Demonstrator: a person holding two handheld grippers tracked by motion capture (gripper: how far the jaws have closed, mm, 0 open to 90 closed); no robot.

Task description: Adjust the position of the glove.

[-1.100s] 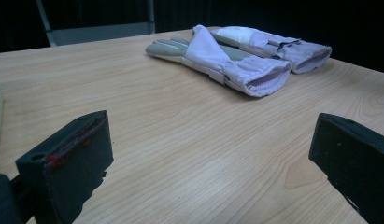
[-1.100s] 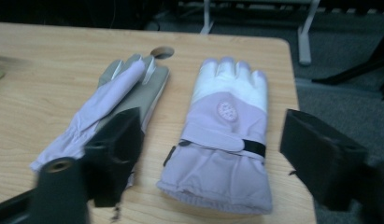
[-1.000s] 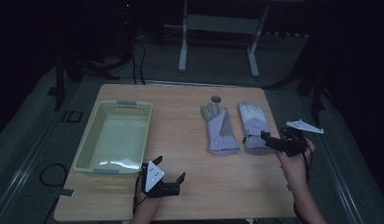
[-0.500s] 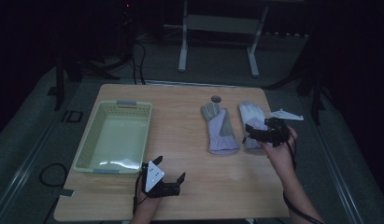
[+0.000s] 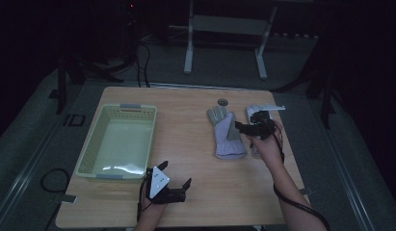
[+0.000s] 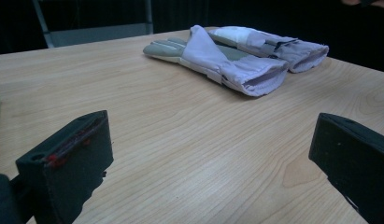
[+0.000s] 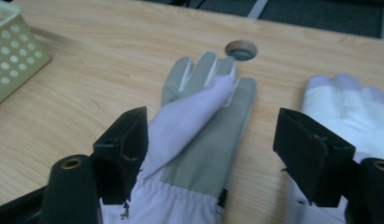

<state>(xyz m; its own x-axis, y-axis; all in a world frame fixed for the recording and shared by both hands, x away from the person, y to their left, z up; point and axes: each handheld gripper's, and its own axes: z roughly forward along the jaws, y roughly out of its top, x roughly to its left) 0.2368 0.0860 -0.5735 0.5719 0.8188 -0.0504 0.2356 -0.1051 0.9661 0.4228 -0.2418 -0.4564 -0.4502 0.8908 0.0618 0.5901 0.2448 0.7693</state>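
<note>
Gloves lie side by side on the right half of the bench [image 5: 195, 159]; the right gripper [image 7: 210, 154] straddles the near glove [image 5: 227, 137], its jaws apart and just closing in without yet pressing the fabric. Best to drop lower and pinch near the cuff, taking the folded flap too. The second glove [image 7: 348, 107] lies just beside it, easy to snag. Left gripper [image 5: 172, 182] rests wide apart beside the basket [image 5: 89, 159].

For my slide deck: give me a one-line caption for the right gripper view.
Open right claw poised over the grey-palmed glove, a second glove beside it on the wooden table.
</note>
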